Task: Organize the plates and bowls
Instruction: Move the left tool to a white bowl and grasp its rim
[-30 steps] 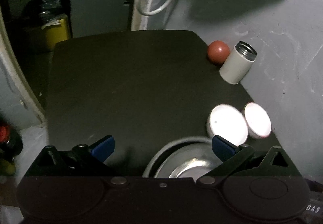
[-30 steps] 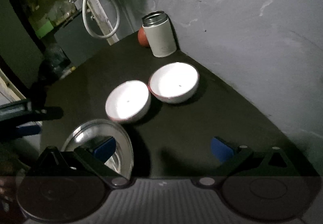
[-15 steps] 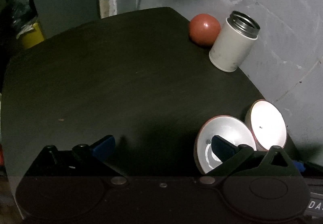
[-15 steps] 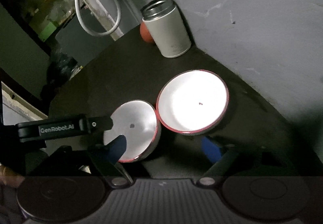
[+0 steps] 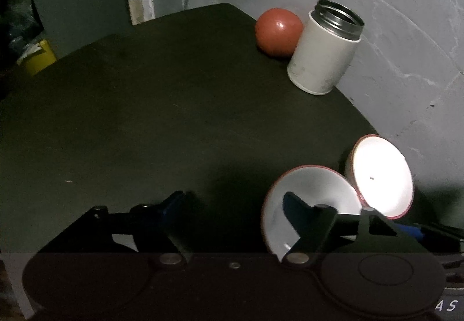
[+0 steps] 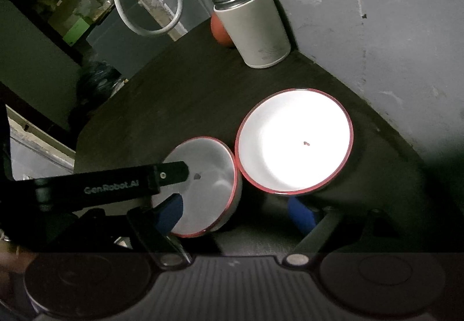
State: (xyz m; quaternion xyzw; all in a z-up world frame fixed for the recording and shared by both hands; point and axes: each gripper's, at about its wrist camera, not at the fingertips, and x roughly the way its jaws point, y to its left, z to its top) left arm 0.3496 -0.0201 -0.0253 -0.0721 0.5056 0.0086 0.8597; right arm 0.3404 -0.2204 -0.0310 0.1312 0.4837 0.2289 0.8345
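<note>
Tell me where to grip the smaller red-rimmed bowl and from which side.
Grip the smaller bowl by its thin rim on the side away from the larger bowl, since the two rims touch. One finger goes inside, one outside the wall. The left gripper, open, already has a finger over the bowl's inside, so it looks best placed.

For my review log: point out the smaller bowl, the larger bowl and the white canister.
smaller bowl [image 6: 214, 176], right wrist view, on its white inside
larger bowl [image 6: 293, 141], right wrist view, on its bright inner floor
white canister [image 5: 322, 60], left wrist view, on its side wall
</note>
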